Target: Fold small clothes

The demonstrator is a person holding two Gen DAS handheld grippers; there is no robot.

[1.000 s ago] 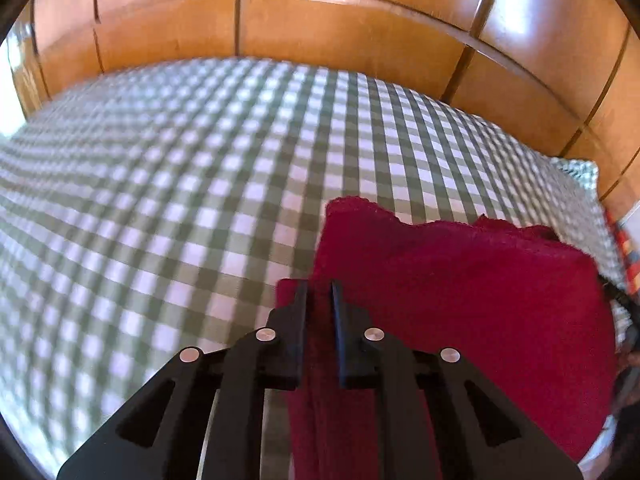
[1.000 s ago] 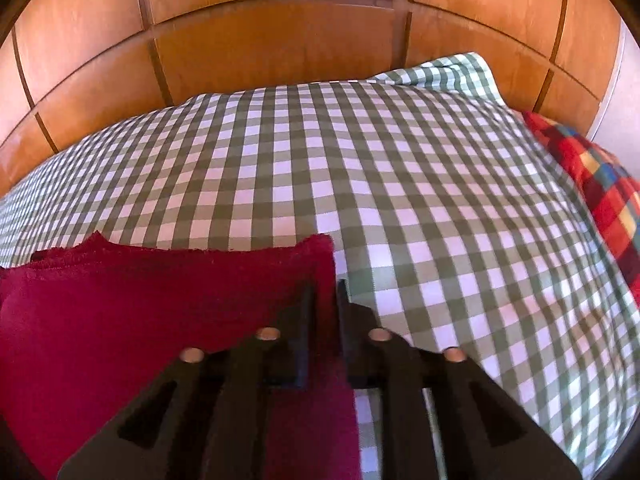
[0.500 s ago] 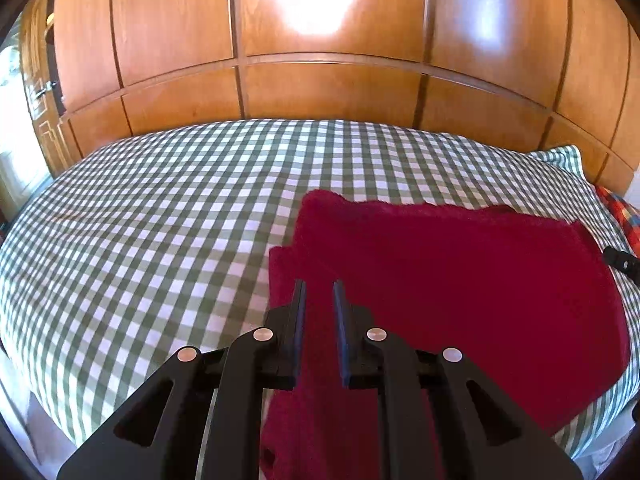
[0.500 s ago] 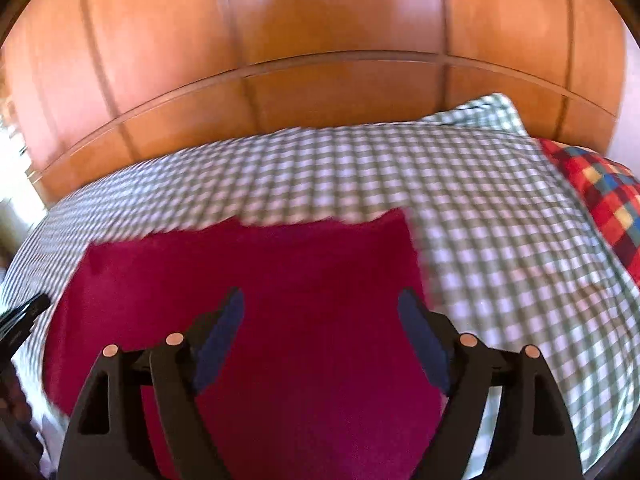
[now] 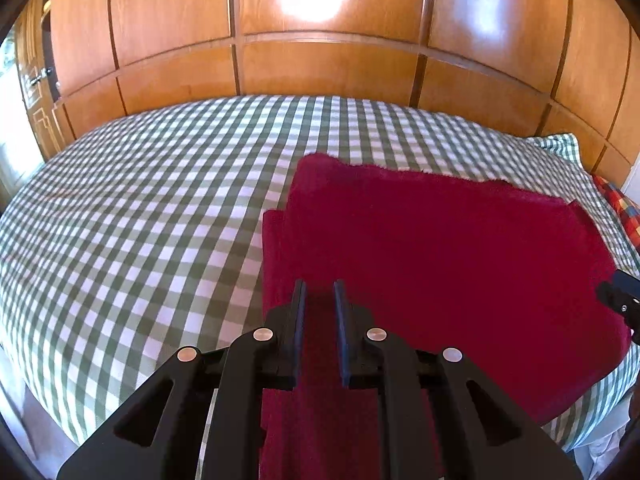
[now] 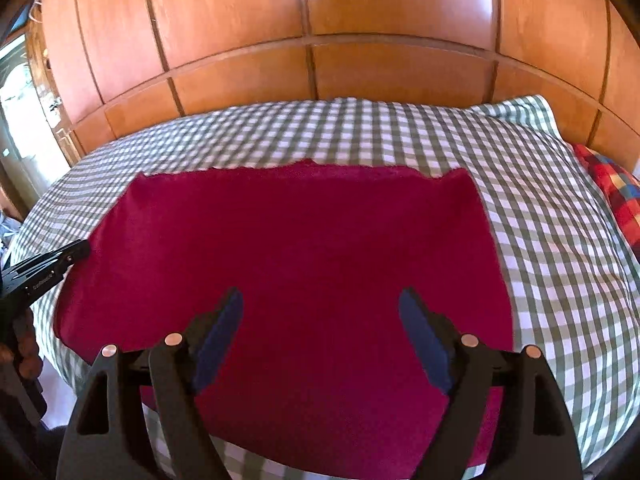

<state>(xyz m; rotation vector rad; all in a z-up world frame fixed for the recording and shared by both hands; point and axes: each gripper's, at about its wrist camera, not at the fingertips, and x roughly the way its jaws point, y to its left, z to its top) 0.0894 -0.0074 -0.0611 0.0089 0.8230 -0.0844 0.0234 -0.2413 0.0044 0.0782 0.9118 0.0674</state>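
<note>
- Along the lower edge of both views, the near end of the red cloth (image 5: 440, 248) is cut off by the frame and partly covered by the gripper bodies.
- At the far right edge of the left wrist view, only a black tip of the right gripper (image 6: 320, 312) shows; a colourful plaid fabric (image 6: 612, 196) is clipped at the right of both views.
- The left gripper (image 5: 319, 296) has its jaws drawn narrow with a slim gap; whether the pads pinch the cloth beneath cannot be made out.
- The right gripper's jaws stand wide, nothing between the pads, poised over the cloth.
- The cloth lies flat on the green-and-white checked bed cover (image 5: 140, 208), a second layer peeking out at its left edge, its far hem slightly ragged, below the wooden panelling (image 6: 320, 20).
</note>
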